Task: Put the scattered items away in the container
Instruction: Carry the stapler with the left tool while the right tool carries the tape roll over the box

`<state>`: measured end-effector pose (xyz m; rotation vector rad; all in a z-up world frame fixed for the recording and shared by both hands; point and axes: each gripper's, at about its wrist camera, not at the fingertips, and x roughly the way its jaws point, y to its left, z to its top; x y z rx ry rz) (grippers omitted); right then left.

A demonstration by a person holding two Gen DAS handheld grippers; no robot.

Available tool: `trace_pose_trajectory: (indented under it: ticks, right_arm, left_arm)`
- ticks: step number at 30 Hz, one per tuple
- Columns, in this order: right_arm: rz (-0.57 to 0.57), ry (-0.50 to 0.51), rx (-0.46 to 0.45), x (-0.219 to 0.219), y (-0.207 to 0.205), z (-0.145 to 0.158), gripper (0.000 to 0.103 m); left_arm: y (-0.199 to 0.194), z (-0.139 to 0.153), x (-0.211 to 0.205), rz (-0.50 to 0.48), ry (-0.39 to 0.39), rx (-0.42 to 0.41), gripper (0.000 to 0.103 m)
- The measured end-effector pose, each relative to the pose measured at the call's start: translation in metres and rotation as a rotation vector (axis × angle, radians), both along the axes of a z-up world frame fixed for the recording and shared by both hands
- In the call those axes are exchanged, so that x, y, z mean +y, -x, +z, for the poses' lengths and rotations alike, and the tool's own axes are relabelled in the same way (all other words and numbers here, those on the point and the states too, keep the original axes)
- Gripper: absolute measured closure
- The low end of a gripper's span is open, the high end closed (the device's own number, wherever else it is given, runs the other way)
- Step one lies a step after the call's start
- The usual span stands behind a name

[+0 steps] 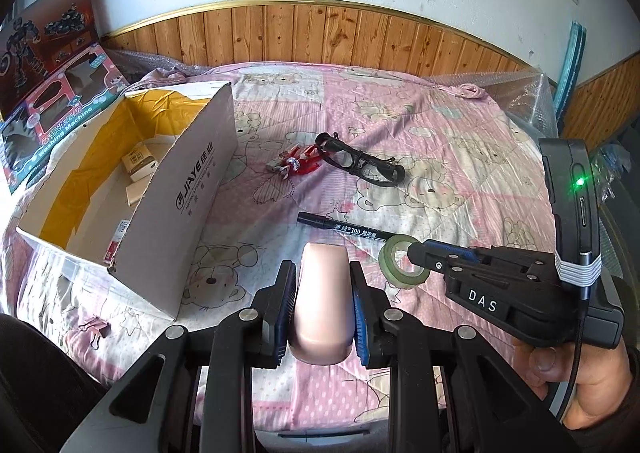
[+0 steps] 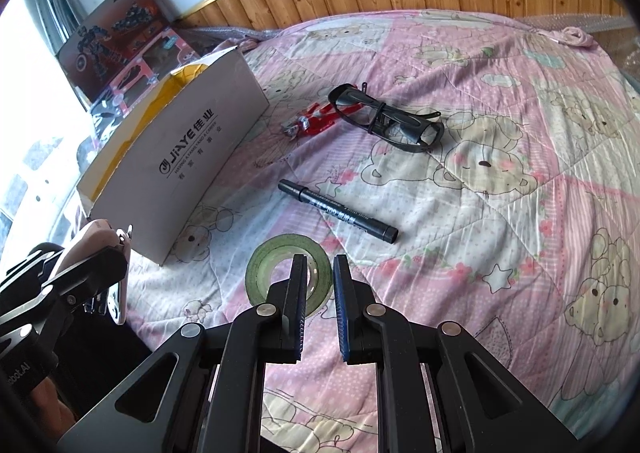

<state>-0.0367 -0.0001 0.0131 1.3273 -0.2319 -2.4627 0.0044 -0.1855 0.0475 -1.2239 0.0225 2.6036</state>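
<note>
1. The left gripper (image 1: 323, 293) is closed on a pale pink oblong case (image 1: 322, 305); both blue pads press its sides, and it is held above the near edge of the bed quilt (image 1: 460, 157).
2. The right gripper (image 2: 320, 285) is narrowly open with a gap between its pads. Its left finger reaches into the hole of a green tape roll (image 2: 276, 257), so the two fingers straddle the roll's wall; I cannot tell whether they grip it.
3. The cardboard box (image 1: 192, 193) stands open at the quilt's left edge.
4. A black marker (image 1: 340, 227) lies near the middle, just beyond the tape roll; black glasses (image 1: 360, 161) and a small red item (image 1: 300, 163) lie further toward the far edge.
5. Only the left wrist view shows the box's inside, with small cartons (image 1: 138, 163), and a pink binder clip (image 1: 96, 329) at the near-left corner.
</note>
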Motion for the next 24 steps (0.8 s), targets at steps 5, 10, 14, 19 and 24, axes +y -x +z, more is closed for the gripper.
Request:
trace_pose_trajectory:
  ticks: [5, 10, 14, 19, 24]
  right_arm:
    - [0.013, -0.014, 0.013, -0.008, -0.008, 0.003, 0.090]
    - [0.040, -0.024, 0.021, -0.020, -0.016, 0.005, 0.090]
    - [0.066, -0.033, 0.025, -0.032, -0.022, 0.006, 0.090]
    - [0.095, -0.031, 0.024, -0.047, -0.029, 0.009, 0.090]
    - [0.119, -0.024, 0.040, -0.060, -0.037, 0.017, 0.090]
  left_arm:
    - [-0.002, 0.000, -0.011, 0.010, -0.007, -0.002, 0.076]
    - [-0.005, -0.001, -0.022, 0.021, -0.018, -0.007, 0.076]
    - [-0.007, 0.000, -0.032, 0.030, -0.029, -0.006, 0.076]
    - [-0.008, 0.004, -0.046, 0.049, -0.044, -0.002, 0.076]
    - [-0.009, 0.010, -0.059, 0.061, -0.063, 0.006, 0.076]
